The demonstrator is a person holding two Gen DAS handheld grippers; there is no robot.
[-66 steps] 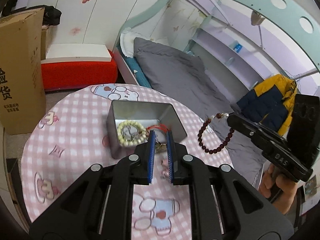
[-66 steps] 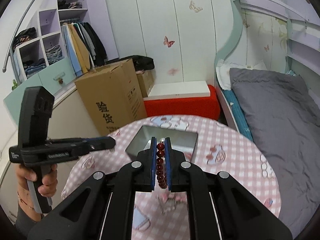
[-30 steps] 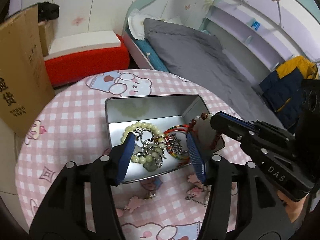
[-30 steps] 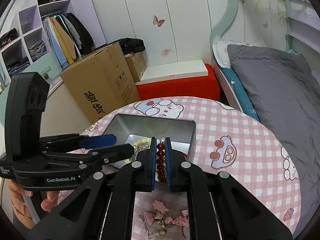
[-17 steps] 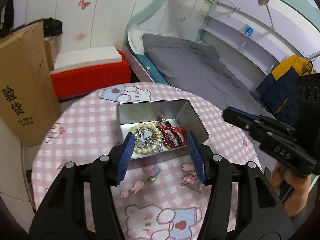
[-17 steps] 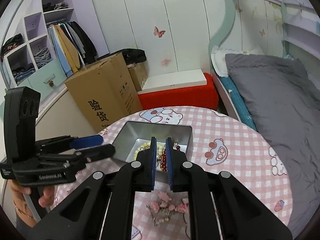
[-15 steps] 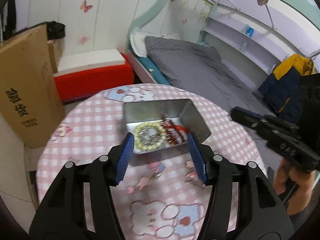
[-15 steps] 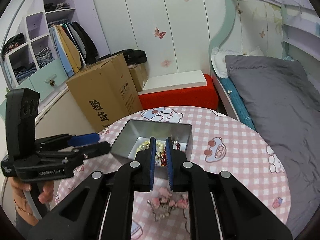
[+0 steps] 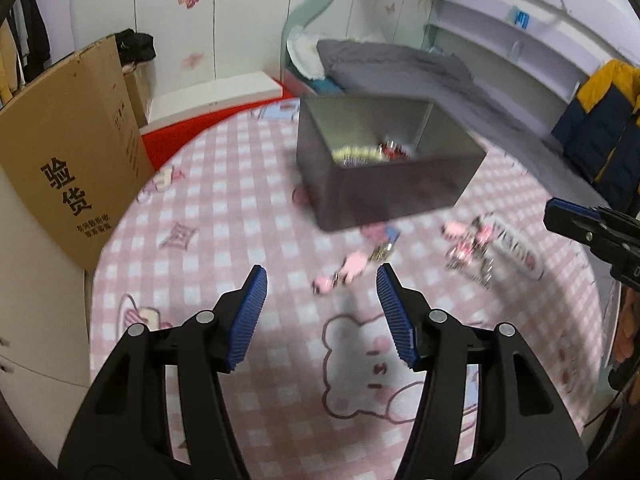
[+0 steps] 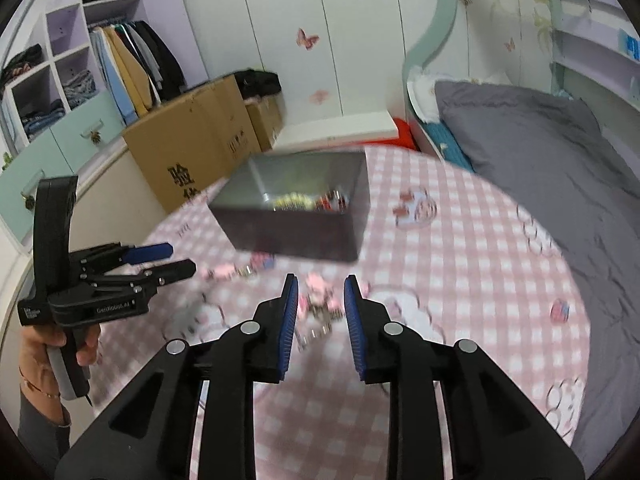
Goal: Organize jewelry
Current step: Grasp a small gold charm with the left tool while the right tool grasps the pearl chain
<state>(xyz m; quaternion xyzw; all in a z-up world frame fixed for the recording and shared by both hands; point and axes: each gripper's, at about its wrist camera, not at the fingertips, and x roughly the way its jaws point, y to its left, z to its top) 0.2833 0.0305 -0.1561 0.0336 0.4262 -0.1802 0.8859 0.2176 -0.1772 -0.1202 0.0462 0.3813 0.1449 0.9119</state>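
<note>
The step in hand looks like the gap between two pickups: the metal tin (image 9: 384, 168), at upper centre of the left wrist view, already holds a pale bead bracelet (image 9: 358, 152) and dark red beads (image 9: 394, 147), while two pieces lie loose on the pink checked tablecloth (image 9: 224, 216) in front of it. Both views are blurred with motion, so fine detail is uncertain. The left gripper (image 9: 319, 318) stands about half open with nothing between its blue pads, and the pink charm piece (image 9: 352, 270) lies just ahead of it, slightly right of centre. The right gripper (image 10: 319, 324) is parted only a little — its jaws have just been opening — and it too is empty; seen through the gap, lower centre of its view, is the pink-and-silver charm chain (image 10: 320, 306). The next move, as a judgement, calls for each tool to sink to the cloth, straddle its piece, and close on a charm rather than a thin link — then lift it over the tin's near wall.
</note>
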